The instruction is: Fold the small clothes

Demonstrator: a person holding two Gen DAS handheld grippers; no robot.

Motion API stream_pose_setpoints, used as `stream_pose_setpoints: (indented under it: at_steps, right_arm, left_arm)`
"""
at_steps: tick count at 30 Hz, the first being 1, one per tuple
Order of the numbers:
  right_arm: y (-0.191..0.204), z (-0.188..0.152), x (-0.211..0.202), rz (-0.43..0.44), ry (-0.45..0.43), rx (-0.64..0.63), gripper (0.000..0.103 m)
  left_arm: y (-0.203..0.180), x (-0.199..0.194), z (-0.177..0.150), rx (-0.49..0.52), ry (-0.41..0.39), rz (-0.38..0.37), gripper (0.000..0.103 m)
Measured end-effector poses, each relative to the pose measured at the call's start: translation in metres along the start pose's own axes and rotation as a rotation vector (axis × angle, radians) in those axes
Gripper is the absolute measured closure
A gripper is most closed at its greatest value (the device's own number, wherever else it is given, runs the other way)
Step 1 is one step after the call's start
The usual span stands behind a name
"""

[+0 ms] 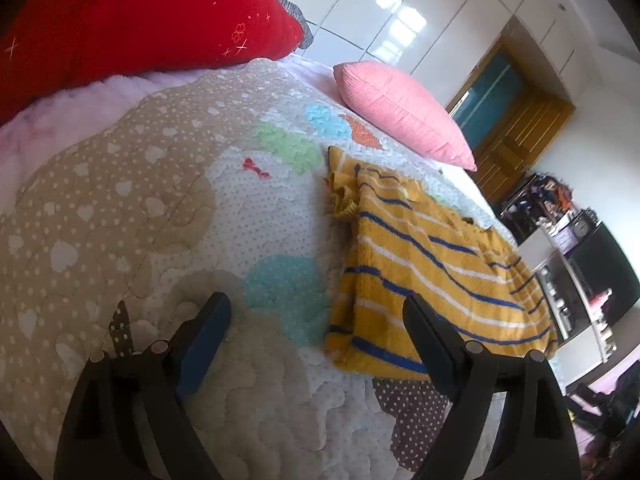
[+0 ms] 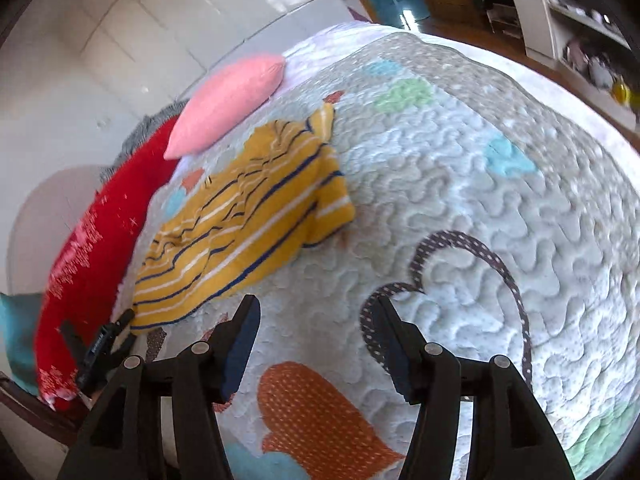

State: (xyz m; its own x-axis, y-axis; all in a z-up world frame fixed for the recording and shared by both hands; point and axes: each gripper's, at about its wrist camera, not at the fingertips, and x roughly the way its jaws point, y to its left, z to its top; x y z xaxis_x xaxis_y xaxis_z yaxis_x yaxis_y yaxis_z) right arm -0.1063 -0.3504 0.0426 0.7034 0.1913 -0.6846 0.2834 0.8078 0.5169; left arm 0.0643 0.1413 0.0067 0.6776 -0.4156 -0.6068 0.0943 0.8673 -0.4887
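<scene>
A small yellow knitted sweater (image 1: pixel 432 264) with blue and white stripes lies partly folded on the quilted bedspread (image 1: pixel 160 208). In the right wrist view the sweater (image 2: pixel 248 216) lies ahead and to the left. My left gripper (image 1: pixel 316 312) is open and empty, its right finger over the sweater's near edge. My right gripper (image 2: pixel 316 316) is open and empty above the bare quilt (image 2: pixel 460 200), short of the sweater. The left gripper (image 2: pixel 106 336) also shows at the lower left of the right wrist view, by the sweater's corner.
A pink pillow (image 1: pixel 404 112) lies beyond the sweater and a red cushion (image 1: pixel 140 12) at the bed's head. White wardrobe doors (image 1: pixel 420 8) stand behind. Shelves with clutter (image 1: pixel 560 240) and a wooden door (image 1: pixel 516 120) are past the bed's far side.
</scene>
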Motion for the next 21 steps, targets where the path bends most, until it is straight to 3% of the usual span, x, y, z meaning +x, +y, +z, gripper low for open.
stream_pose_setpoints:
  at_steps: [6,12,18,20,21]
  right_arm:
    - [-0.011,-0.005,-0.001,0.09,-0.039,0.064,0.04]
    - [-0.007,-0.014,-0.008,0.08,-0.085,-0.027,0.039]
    - [-0.031,0.001,0.018,0.099,-0.051,0.042,0.039]
    - [-0.031,0.013,0.034,0.092,-0.035,0.021,0.052]
    - [-0.029,0.02,0.041,0.088,-0.03,0.007,0.052]
  left_arm:
    - [-0.008,0.006,-0.001,0.04,0.031,0.05,0.016]
    - [-0.01,0.007,-0.002,0.048,0.041,0.058,0.016]
    - [-0.009,0.009,-0.001,0.049,0.044,0.047,0.014]
    - [-0.009,0.009,-0.001,0.052,0.045,0.046,0.013]
    - [-0.009,0.009,-0.001,0.053,0.045,0.046,0.013]
